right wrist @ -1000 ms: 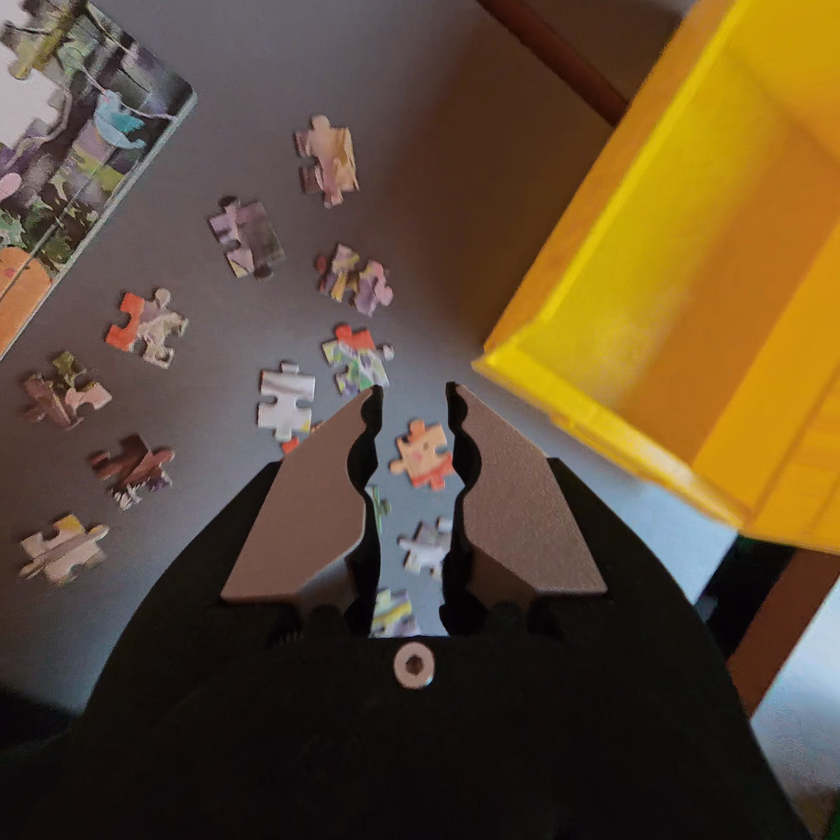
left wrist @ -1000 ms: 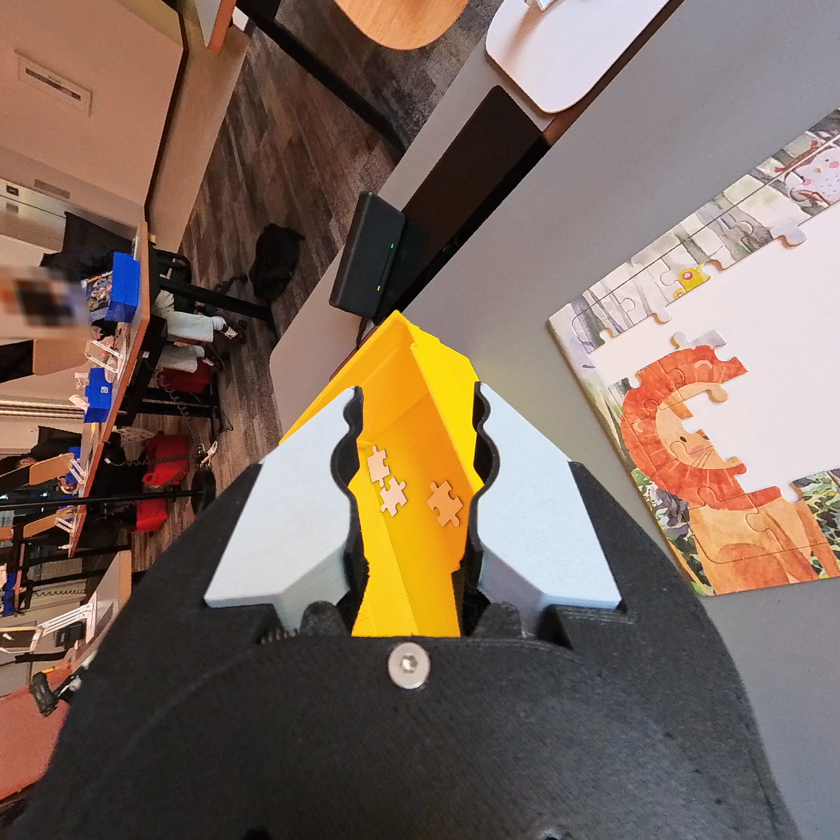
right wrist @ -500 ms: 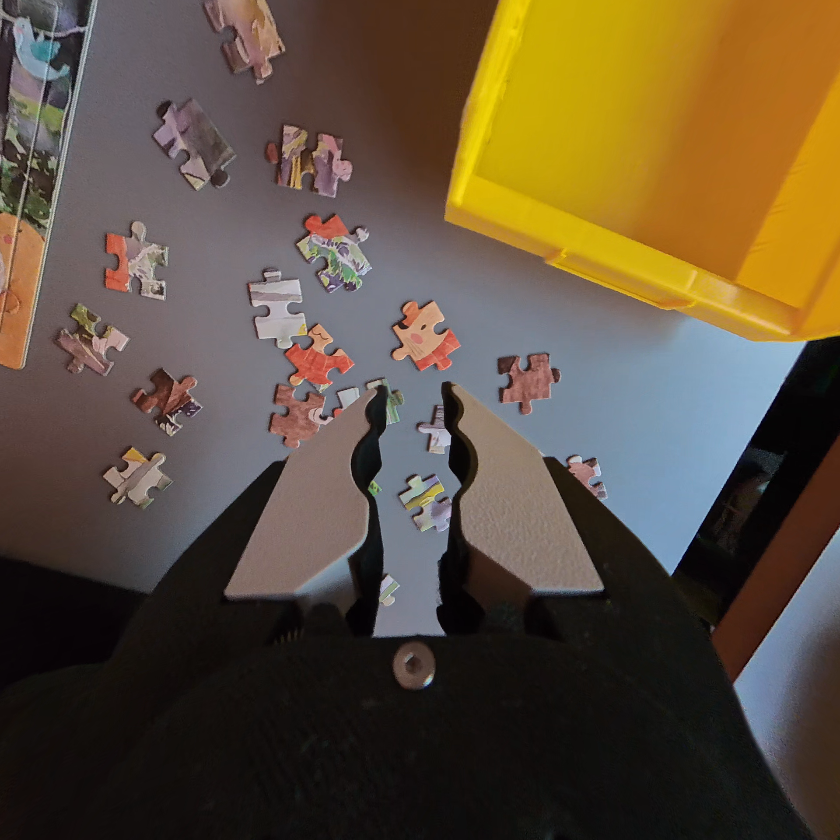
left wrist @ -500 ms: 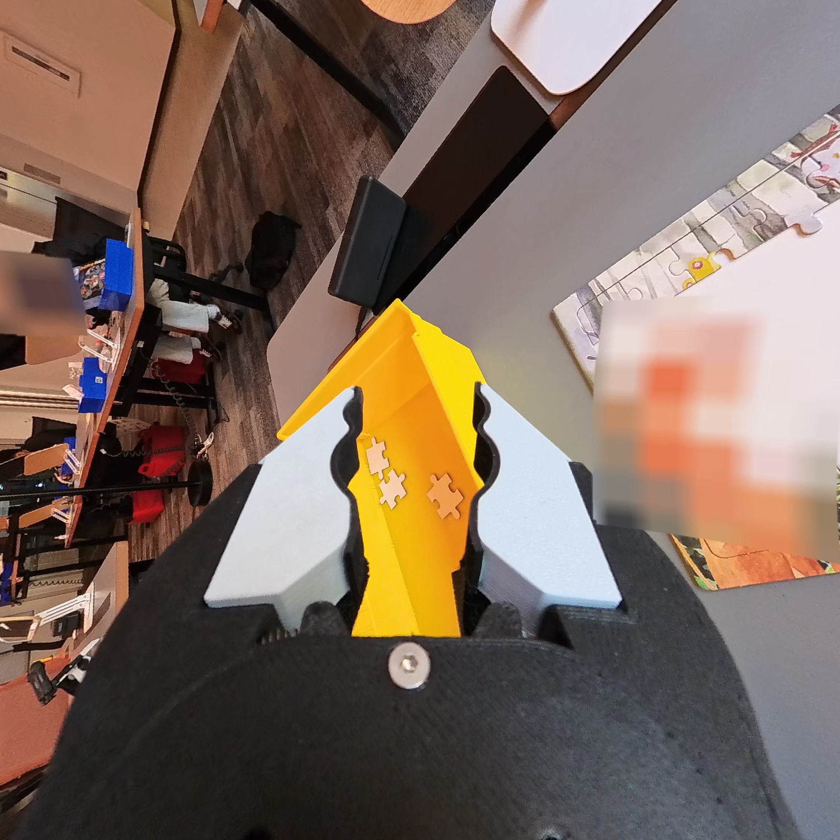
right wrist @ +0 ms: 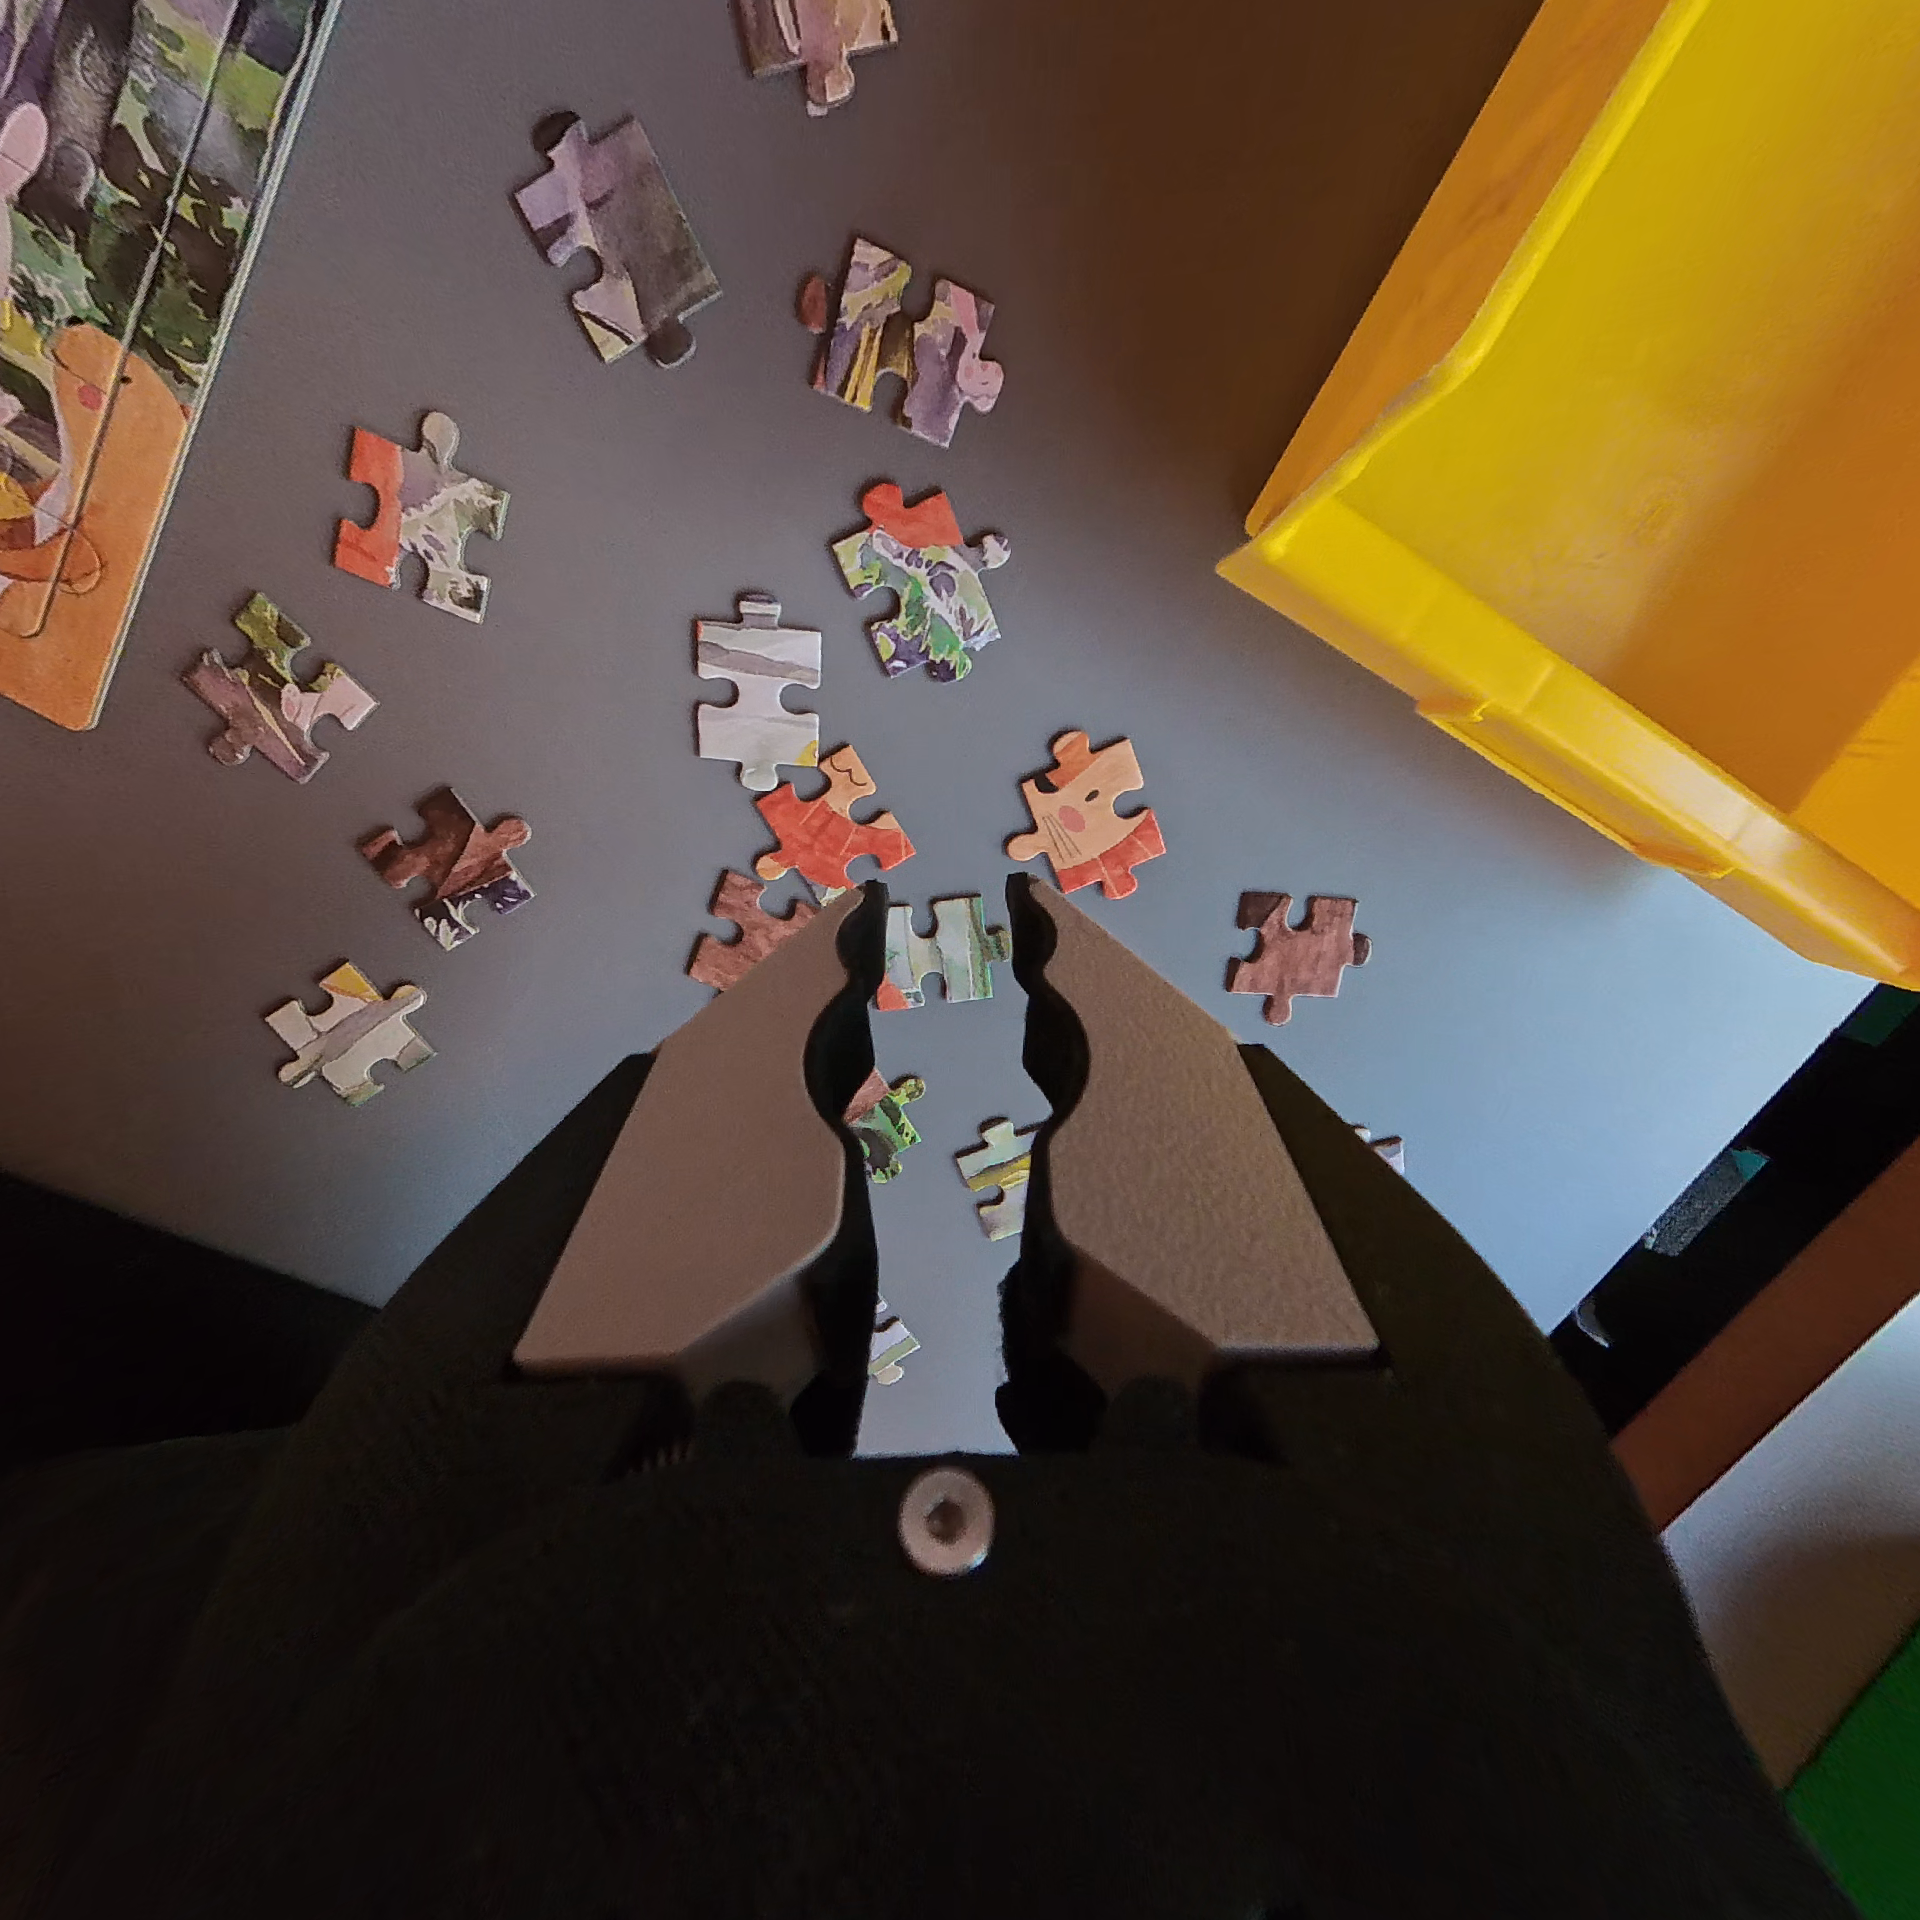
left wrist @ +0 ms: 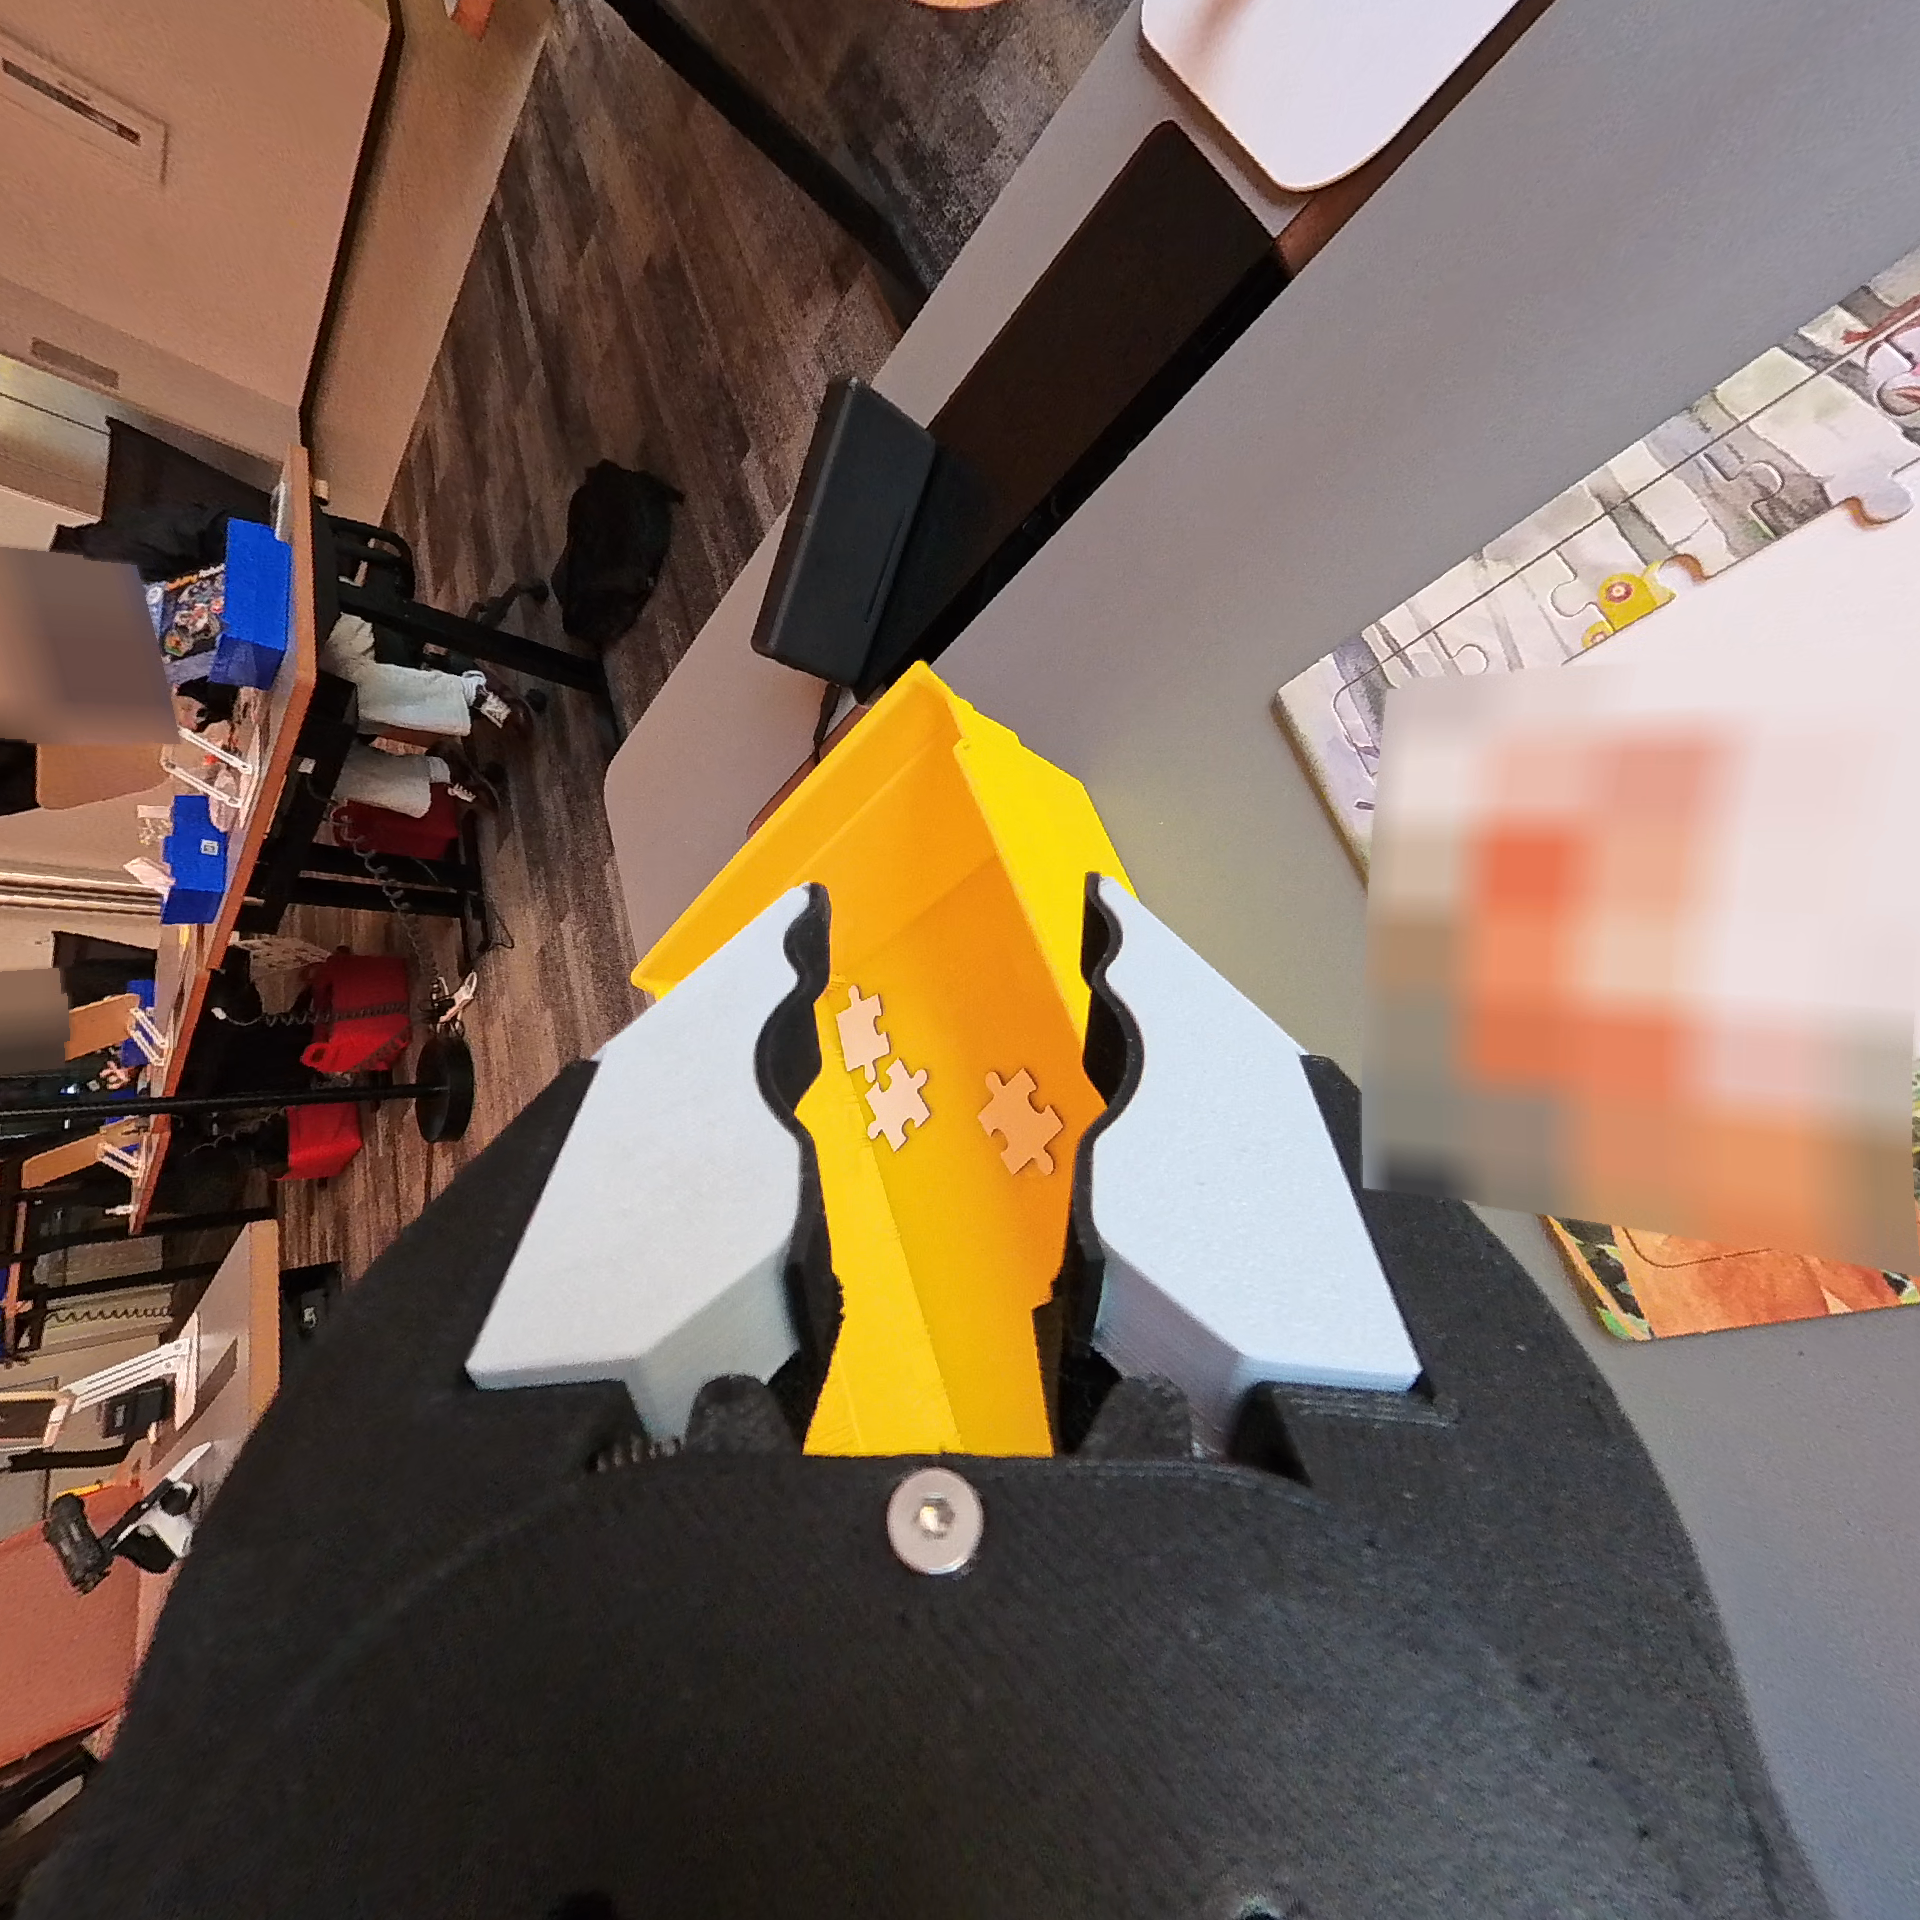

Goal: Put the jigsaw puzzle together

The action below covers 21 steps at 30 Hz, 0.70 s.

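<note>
My left gripper (left wrist: 956, 888) is shut on a wall of the yellow bin (left wrist: 935, 831) and holds it tilted above the grey table. Three pieces lie face down inside it, one of them tan (left wrist: 1018, 1122). The partly built puzzle board (left wrist: 1558, 582) lies to the right. My right gripper (right wrist: 945, 890) is slightly open and empty, hovering over several loose pieces. A white-green piece (right wrist: 945, 945) lies below its tips, with a face piece (right wrist: 1086, 821) and a red piece (right wrist: 831, 821) just beyond. The bin (right wrist: 1610, 468) hangs at upper right, and the board (right wrist: 94, 364) lies at far left.
More loose pieces are scattered on the grey table (right wrist: 1455, 1039) between the board and the bin. The table's edge (right wrist: 1714, 1195) runs close on the right. A black box (left wrist: 842, 561) hangs under the neighbouring table, with the room's floor beyond.
My right gripper has come lower and closer over the loose pieces. The bin has shifted toward the upper right of its view. The left gripper still grips the bin, barely moved.
</note>
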{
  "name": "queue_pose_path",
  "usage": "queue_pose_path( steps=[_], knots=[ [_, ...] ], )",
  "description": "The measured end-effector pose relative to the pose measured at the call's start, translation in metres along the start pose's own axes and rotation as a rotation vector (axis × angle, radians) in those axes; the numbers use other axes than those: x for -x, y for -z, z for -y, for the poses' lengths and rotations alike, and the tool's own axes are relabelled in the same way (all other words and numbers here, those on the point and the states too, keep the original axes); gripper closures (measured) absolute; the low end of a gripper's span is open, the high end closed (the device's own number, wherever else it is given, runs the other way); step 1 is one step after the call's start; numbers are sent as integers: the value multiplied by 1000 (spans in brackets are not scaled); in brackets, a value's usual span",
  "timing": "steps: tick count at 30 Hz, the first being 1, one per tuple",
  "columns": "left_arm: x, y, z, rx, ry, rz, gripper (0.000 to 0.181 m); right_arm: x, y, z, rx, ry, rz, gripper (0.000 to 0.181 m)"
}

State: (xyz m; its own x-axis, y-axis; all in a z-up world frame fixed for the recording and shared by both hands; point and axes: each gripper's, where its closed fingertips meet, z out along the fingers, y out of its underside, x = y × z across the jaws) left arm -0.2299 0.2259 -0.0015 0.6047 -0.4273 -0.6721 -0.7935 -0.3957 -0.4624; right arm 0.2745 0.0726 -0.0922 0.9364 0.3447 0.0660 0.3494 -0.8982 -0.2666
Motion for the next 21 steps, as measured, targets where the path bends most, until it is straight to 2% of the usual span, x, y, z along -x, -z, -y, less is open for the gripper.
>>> queue_pose_path(
  steps=[7, 11, 14, 19, 21],
  knots=[
    [4, 3, -2, 1, 13, 4, 135, 0, 7, 2, -11, -4, -33, 159],
    [3, 5, 0, -8, 12, 2, 135, -5, 41, 9, -123, -28, -129, 162],
    [2, 7, 2, -18, 12, -9, 135, -4, 98, 17, -296, -47, -255, 163],
    [3, 10, 4, -35, 23, -22, 135, 28, 231, 48, -845, -30, -472, 160],
    [5, 13, 4, -45, 32, -24, 135, 32, 264, 46, -999, -28, -526, 154]
  ],
)
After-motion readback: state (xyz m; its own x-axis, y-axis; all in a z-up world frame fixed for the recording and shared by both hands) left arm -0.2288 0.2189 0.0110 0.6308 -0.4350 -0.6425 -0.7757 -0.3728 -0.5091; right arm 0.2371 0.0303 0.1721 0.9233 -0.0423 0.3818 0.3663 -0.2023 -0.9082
